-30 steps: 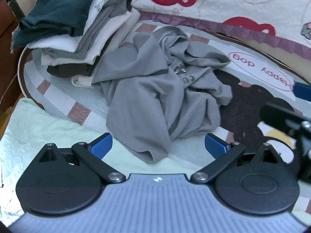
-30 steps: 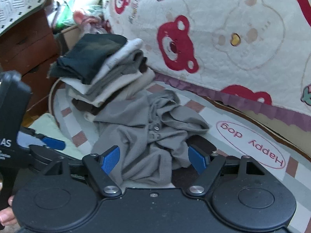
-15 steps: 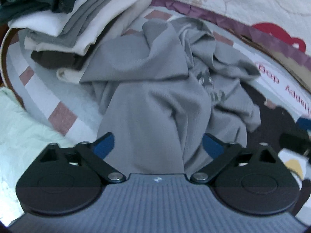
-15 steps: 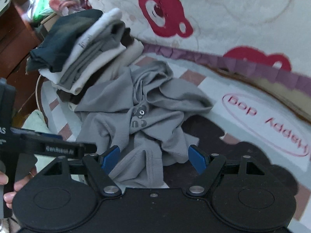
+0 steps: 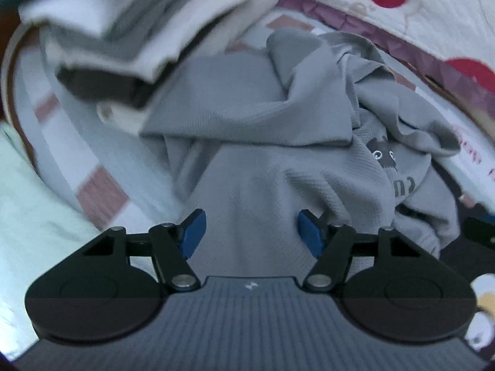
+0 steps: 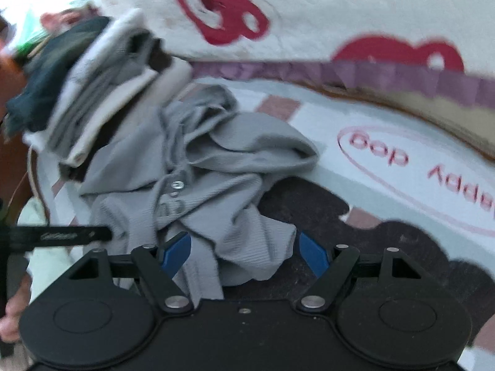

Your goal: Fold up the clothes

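Note:
A crumpled grey garment (image 5: 247, 117) with a small printed face lies on a round mat (image 5: 102, 198). My left gripper (image 5: 252, 235) is low over the garment's near part. Its jaws are closing, with grey cloth between the blue pads (image 5: 195, 235), which still stand apart and do not pinch it. In the right wrist view the same garment (image 6: 216, 160) lies ahead. My right gripper (image 6: 244, 253) is open over the garment's near hem, and cloth lies between its pads. The left gripper's black body (image 6: 62, 235) shows at the left.
A leaning stack of folded clothes (image 6: 86, 92) stands at the mat's back left, touching the grey garment. A quilt with red bears (image 6: 309, 6) rises behind. The mat carries "Happy dog" lettering (image 6: 402, 160). A pale green cloth (image 5: 31, 216) lies left of the mat. A hand (image 6: 12, 309) holds the left gripper.
Both grippers have come down and forward onto the grey garment, which now fills more of each view. The left jaws have narrowed; the right jaws stay wide.

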`<control>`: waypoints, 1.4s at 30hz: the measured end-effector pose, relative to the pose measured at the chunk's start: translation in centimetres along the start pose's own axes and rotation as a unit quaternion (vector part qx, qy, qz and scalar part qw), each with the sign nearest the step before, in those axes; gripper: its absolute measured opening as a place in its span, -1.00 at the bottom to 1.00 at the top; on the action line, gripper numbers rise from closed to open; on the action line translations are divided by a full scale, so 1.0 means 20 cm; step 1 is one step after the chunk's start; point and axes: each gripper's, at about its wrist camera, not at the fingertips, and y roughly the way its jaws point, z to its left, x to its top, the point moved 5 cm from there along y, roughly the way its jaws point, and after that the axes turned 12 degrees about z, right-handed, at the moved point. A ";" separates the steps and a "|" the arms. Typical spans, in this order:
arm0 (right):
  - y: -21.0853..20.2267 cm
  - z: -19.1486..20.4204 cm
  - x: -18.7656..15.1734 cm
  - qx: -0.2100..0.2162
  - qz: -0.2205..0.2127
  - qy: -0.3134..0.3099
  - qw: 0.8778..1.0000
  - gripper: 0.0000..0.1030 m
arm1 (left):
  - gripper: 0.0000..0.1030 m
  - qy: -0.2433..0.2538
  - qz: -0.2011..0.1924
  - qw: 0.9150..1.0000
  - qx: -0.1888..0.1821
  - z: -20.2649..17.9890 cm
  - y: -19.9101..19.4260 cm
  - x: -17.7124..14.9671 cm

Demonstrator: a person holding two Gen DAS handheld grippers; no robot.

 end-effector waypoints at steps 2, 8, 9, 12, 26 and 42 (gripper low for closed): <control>0.07 -0.02 0.08 -0.003 0.011 0.032 0.999 0.58 | 0.18 -0.035 0.004 0.999 -0.028 0.07 0.02 0.04; 0.24 -0.04 0.18 0.048 0.019 0.087 0.995 0.58 | 0.18 -0.080 0.002 0.992 -0.095 0.16 0.08 0.04; 0.26 -0.04 0.17 0.048 0.020 0.091 0.995 0.58 | 0.18 -0.084 0.004 0.992 -0.098 0.16 0.10 0.04; 0.34 -0.03 0.15 0.039 0.010 0.089 0.995 0.75 | 0.18 -0.086 0.009 0.990 -0.110 0.15 0.13 0.04; 0.24 0.20 0.15 0.085 -0.095 -0.011 0.992 -0.73 | -0.76 0.004 -0.009 0.994 -0.106 0.03 0.14 0.04; -0.72 -0.04 -0.36 -0.026 -0.281 0.024 0.959 -0.80 | -0.85 0.268 -0.147 0.939 -0.160 -0.60 -0.43 -0.30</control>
